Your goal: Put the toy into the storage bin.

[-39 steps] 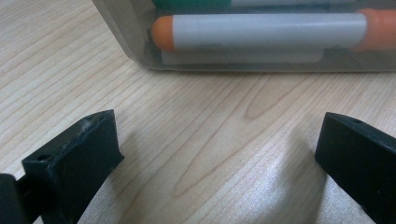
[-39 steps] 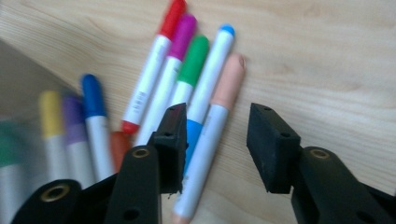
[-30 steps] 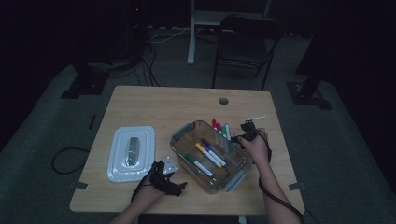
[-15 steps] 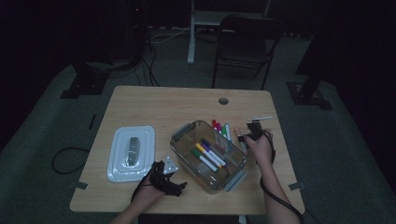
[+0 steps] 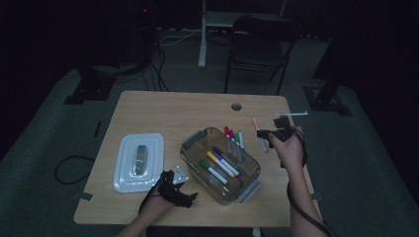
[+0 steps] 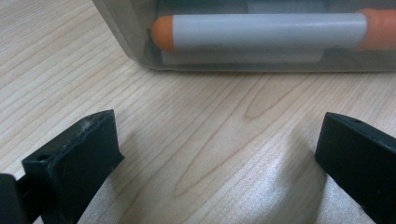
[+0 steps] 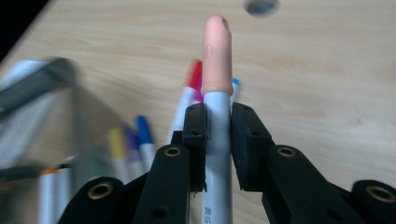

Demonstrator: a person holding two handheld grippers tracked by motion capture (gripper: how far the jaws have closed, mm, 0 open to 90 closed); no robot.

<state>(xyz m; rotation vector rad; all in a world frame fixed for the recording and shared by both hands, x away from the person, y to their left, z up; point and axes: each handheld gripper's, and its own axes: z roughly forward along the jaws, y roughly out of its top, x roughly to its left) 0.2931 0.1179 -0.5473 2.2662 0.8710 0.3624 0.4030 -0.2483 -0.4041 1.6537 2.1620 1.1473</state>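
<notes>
My right gripper (image 5: 263,134) hangs above the table to the right of the clear plastic bin (image 5: 191,140). It is shut on a white marker with a peach cap (image 5: 256,123). In the right gripper view the pads of the gripper (image 7: 217,116) clamp the marker's barrel, and the peach-capped marker (image 7: 217,56) sticks out ahead of the jaws. Several markers (image 5: 220,165) lie in the bin, and a few more markers (image 5: 233,136) lie on the table beside it. My left gripper (image 5: 187,196) rests open on the wood at the bin's near left corner. The left gripper (image 6: 219,154) has nothing between its jaws.
The bin's white lid (image 5: 141,160) lies flat to the left of the bin. Through the bin wall an orange-tipped marker (image 6: 261,30) lies close ahead of the left gripper. A round cable hole (image 5: 236,106) sits near the table's far edge. A folding chair (image 5: 257,44) stands beyond the table.
My right hand has risen from the markers beside the bin, taking the peach-capped marker up off the table. The left hand has stayed where it was.
</notes>
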